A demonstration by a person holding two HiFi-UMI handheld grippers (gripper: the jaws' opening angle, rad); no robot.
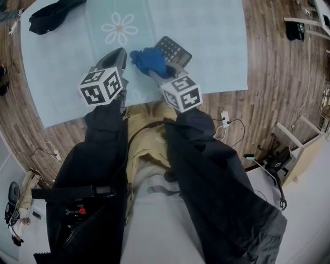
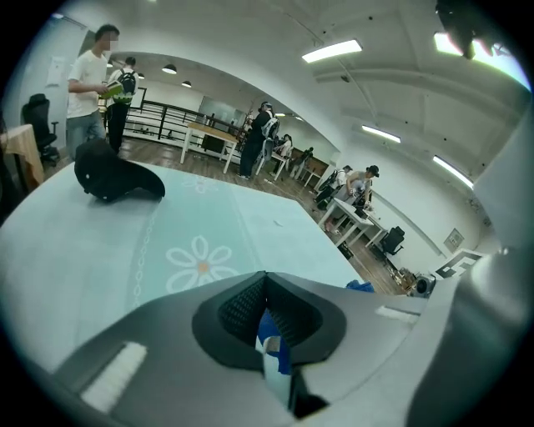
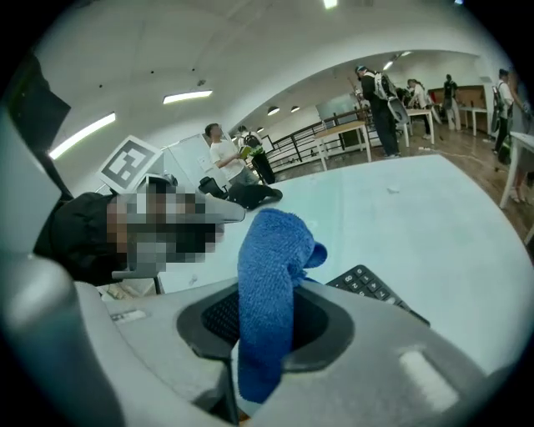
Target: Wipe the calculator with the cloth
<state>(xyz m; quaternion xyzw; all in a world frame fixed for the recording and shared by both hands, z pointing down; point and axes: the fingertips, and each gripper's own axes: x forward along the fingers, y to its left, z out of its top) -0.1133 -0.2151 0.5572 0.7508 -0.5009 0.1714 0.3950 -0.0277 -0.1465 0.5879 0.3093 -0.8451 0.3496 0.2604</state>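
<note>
The right tongs [image 3: 263, 327] are gripping a bunched blue terry cloth [image 1: 148, 58]. They are pinching its lower end, so most of the fabric is standing free beyond the tips as a soft wad, which is probably what will rub the keys. The dark grey desktop calculator with pale keys [image 1: 174, 50] is lying flat on the pale blue-green covered desk [image 1: 211, 31]. It is sitting slantwise just beyond and to the right of the cloth, though whether the two are touching is not clear.

The left tongs [image 2: 265, 285] are pressed together on the cloth's other side, with only a thin blue-and-white sliver showing in the slit, and what that sliver is cannot be told. They are hovering near the cloth and are not pinning the calculator down, so a firm wipe may be pushing it along the smooth cover.

Bare cover is stretching beyond the calculator and to its right before the desk's far and right edges, giving room for strokes away from the person. A printed white daisy [image 1: 119, 28] is lying to the far left of the calculator, and a crumpled black fabric item [image 1: 51, 14] is resting well apart at the far left corner, out of the way.
</note>
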